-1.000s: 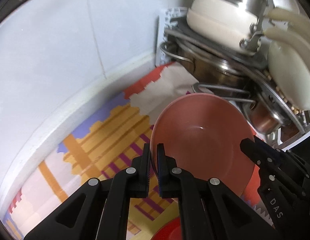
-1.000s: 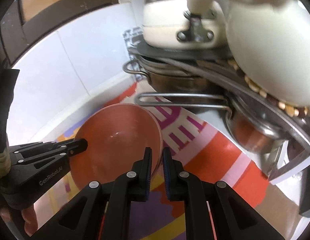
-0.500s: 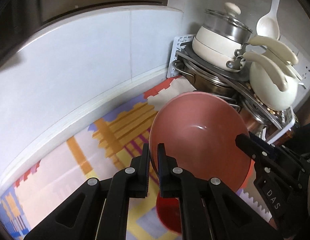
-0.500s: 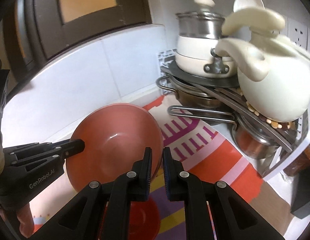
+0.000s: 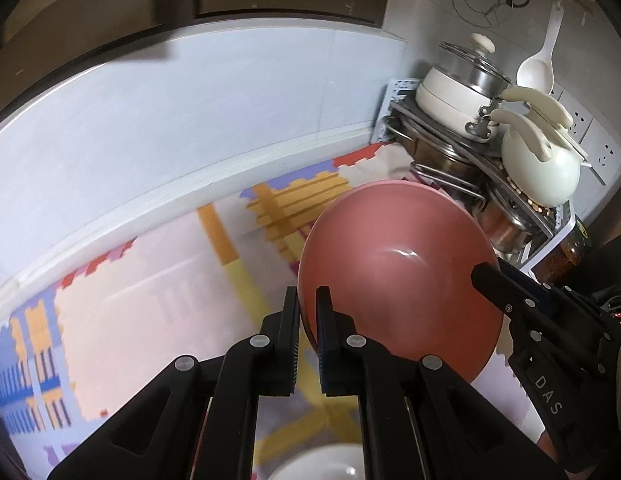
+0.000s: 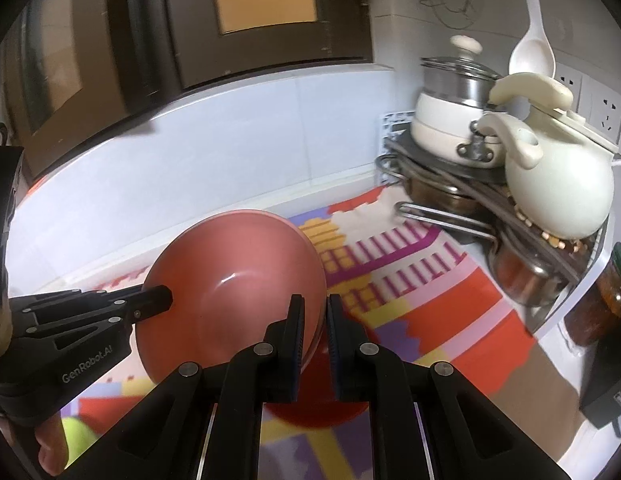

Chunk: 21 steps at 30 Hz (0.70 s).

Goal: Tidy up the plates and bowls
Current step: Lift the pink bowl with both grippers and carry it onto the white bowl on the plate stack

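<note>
Pink bowl tilted, held above patterned mat; left gripper pinches its left rim, right gripper pinches the opposite rim.

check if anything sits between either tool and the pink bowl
Nothing does: the left tool and the right tool are each already clamped on opposite edges of the pink bowl, with no object between.
</note>
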{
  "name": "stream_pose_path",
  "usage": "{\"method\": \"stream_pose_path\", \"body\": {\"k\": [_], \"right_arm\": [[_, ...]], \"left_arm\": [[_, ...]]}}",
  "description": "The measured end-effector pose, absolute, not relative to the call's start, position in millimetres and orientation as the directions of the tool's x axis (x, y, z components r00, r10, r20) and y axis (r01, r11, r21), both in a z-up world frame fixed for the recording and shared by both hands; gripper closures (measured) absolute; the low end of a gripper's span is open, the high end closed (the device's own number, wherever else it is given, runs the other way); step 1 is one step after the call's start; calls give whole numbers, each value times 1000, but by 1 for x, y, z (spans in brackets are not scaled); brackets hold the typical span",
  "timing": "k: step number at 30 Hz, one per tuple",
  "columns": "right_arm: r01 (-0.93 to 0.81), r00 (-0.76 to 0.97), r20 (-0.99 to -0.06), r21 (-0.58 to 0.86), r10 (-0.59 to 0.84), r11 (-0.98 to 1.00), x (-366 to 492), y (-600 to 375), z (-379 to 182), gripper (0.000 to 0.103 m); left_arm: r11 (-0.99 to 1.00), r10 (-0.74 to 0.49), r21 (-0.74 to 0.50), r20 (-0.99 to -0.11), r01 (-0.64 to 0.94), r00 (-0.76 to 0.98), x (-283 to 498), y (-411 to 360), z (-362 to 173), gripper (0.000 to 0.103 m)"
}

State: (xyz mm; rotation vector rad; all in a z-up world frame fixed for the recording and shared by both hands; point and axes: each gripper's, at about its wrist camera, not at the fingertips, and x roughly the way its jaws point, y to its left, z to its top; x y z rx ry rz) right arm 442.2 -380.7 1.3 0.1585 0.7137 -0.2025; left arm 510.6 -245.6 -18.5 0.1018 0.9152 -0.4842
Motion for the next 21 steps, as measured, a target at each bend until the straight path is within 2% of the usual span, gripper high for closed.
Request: {"method": "stream_pose_path", "body": {"k": [7,21], "right_arm": [[165,734,-675,70,-75,984,413,-348,-3,90],[61,693,-720,50,-6,997,365,-307,-15,90]], "left_arm": [[915,-327,-116,-774,386,542,478,-201,-18,94],[946,-277,-123,-788,301,550,416,-163,-31,94]]}}
